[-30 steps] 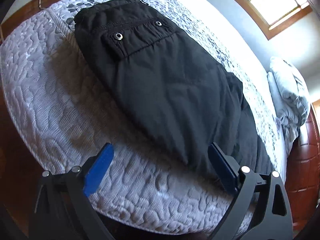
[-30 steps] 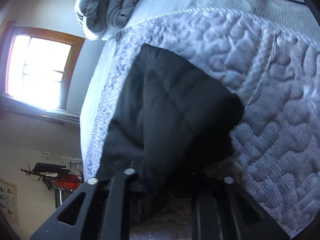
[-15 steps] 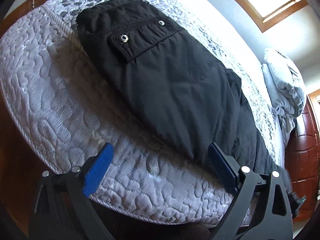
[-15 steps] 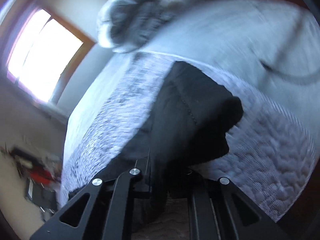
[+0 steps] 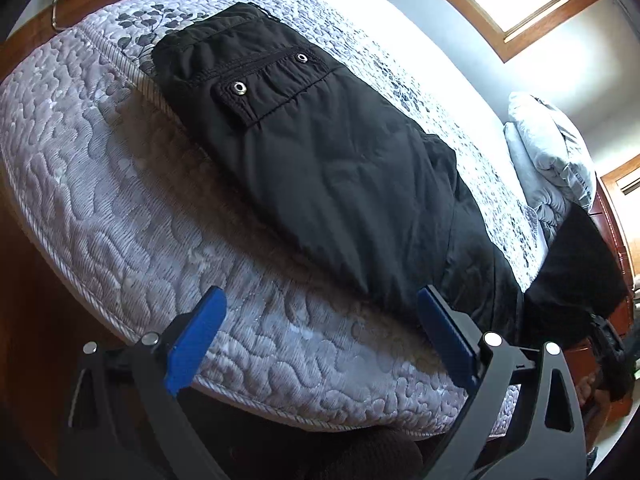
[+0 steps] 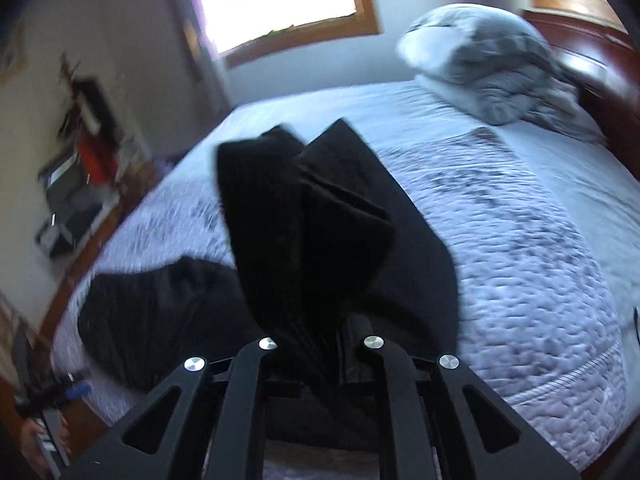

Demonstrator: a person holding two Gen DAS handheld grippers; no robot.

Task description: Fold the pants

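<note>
Lying lengthwise along the near edge of the mattress [image 5: 120, 216], the black pants [image 5: 320, 152] are mid-fold: the left gripper [image 5: 320, 340] hovers with fingers apart and empty near the middle of the legs, while the right gripper [image 6: 316, 344] is clamped on the lifted leg end [image 6: 308, 216]. The next move likely calls for carrying that end left toward the waistband [image 5: 240, 36] and laying it flat, edges aligned.
</note>
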